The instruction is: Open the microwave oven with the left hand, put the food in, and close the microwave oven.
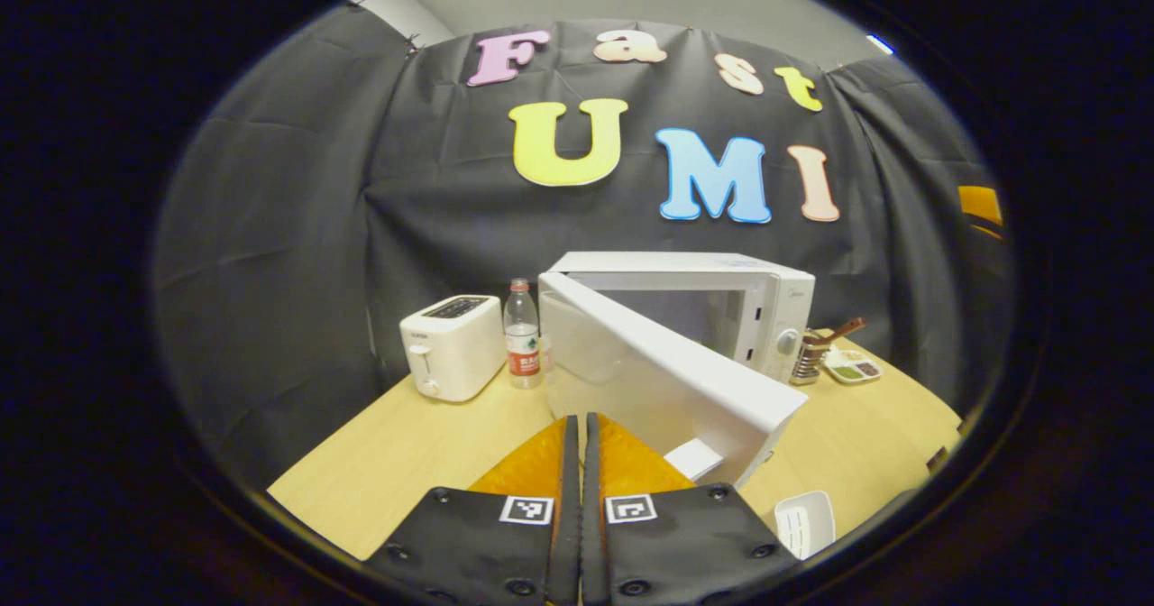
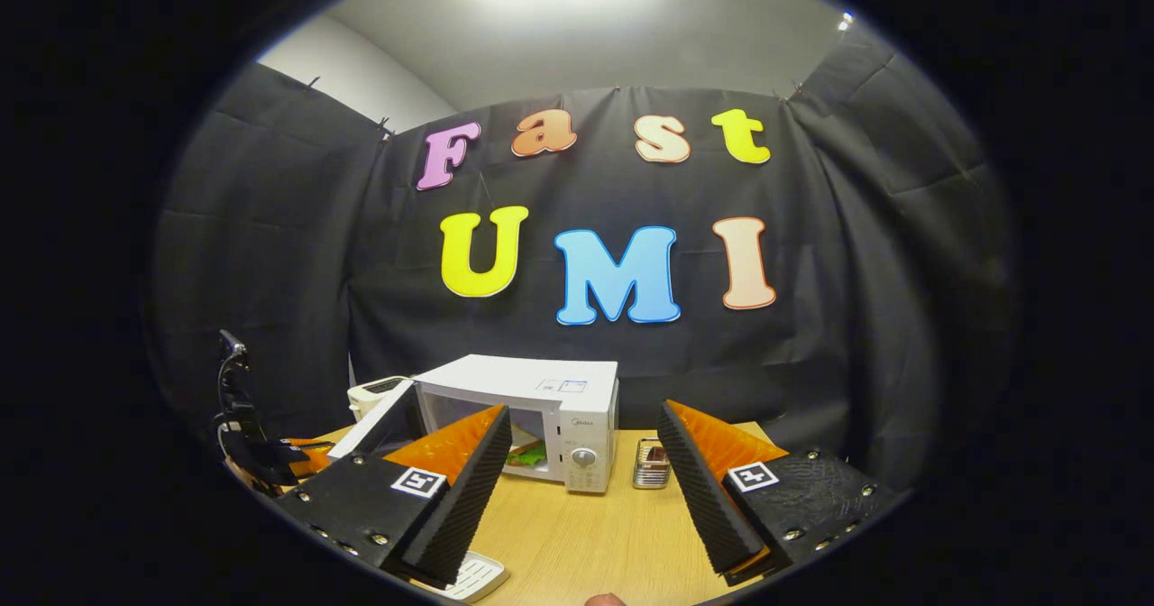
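- Now the microwave oven (image 1: 721, 304) stands at the back of the wooden table (image 1: 406, 453), and its door (image 1: 667, 381) is swung about half open, hinged at the left side of the oven.
- In the right gripper view something green, which I take for the food (image 2: 527, 454), lies already inside the cavity, so by my judgement the step left is to close the door.
- The left gripper (image 1: 580, 426) has its two fingers pressed together with only a thin slit between them and nothing held. It points toward the outer face of the door, which stands just in front of it and slightly to its right.
- The relation that matters: the door's long edge runs from the hinge at far left toward its free edge (image 1: 780, 412) at near right. The left gripper is on the outer side of the door, so a push forward and to the right would swing it shut.
- The right gripper (image 2: 581, 489) has its fingers spread wide and carries nothing. It is well apart from the oven, which it sees between its fingers, so the left one is the nearer.
- A toaster (image 1: 453, 346) and a bottle (image 1: 521, 334) stand left of the oven, outside the path of the door.
- A small white dish (image 1: 805, 522) lies on the table near the free edge of the door.
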A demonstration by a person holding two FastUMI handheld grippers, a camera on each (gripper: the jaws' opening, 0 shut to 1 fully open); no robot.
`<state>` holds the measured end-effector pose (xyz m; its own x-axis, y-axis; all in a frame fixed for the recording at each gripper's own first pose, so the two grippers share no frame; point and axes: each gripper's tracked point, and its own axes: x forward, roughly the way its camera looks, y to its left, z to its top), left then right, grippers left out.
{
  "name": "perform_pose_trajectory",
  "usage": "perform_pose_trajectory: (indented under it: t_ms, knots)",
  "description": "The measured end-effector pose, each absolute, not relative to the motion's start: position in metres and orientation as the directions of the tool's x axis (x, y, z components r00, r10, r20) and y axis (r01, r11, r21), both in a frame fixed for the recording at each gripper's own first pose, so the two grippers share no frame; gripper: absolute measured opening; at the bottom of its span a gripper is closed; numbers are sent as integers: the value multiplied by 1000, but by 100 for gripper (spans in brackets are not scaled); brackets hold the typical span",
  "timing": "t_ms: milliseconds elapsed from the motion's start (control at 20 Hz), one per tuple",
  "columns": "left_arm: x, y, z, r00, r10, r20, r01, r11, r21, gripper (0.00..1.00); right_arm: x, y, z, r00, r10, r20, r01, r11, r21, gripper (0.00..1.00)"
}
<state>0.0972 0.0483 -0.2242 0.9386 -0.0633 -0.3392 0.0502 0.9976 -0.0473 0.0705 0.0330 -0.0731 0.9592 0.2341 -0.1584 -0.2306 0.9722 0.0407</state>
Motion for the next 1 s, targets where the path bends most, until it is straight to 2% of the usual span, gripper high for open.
perform_pose_trajectory:
  t_ms: [50,200,250,400,450,500,550,750,800,850,1000]
  knots:
    - [102,40,-222,937,-91,-336,73,995,-68,6,73,32,-73,962,222,-160,-220,975,32,98]
    - [118,13,-223,927,-177,-331,149,983,-109,13,81,34,-68,969,196,-149,-194,981,26,98]
    - [123,5,-223,921,-206,-331,177,978,-114,10,84,32,-68,972,183,-147,-182,983,21,98]
    - [142,-16,-225,902,-275,-333,248,961,-122,10,90,32,-71,978,146,-152,-144,989,26,98]
    - [147,-21,-226,895,-296,-333,270,955,-123,14,92,31,-72,979,132,-154,-129,991,29,98]
    - [152,-28,-228,886,-321,-336,293,947,-131,6,93,30,-73,980,118,-158,-115,993,27,98]
    - [158,-34,-229,877,-341,-338,314,940,-134,10,94,29,-75,981,105,-163,-103,994,20,97]
    - [188,-54,-229,860,-394,-324,371,919,-132,10,101,24,-75,984,50,-170,-51,999,3,98]
    - [195,-58,-231,856,-404,-321,381,915,-135,6,103,23,-76,985,37,-171,-37,999,2,98]
    - [203,-61,-231,853,-413,-320,390,911,-137,10,104,21,-77,984,22,-175,-23,1000,-1,98]
    - [225,-73,-234,844,-436,-312,414,900,-137,10,107,17,-78,984,-17,-180,13,1000,-19,98]
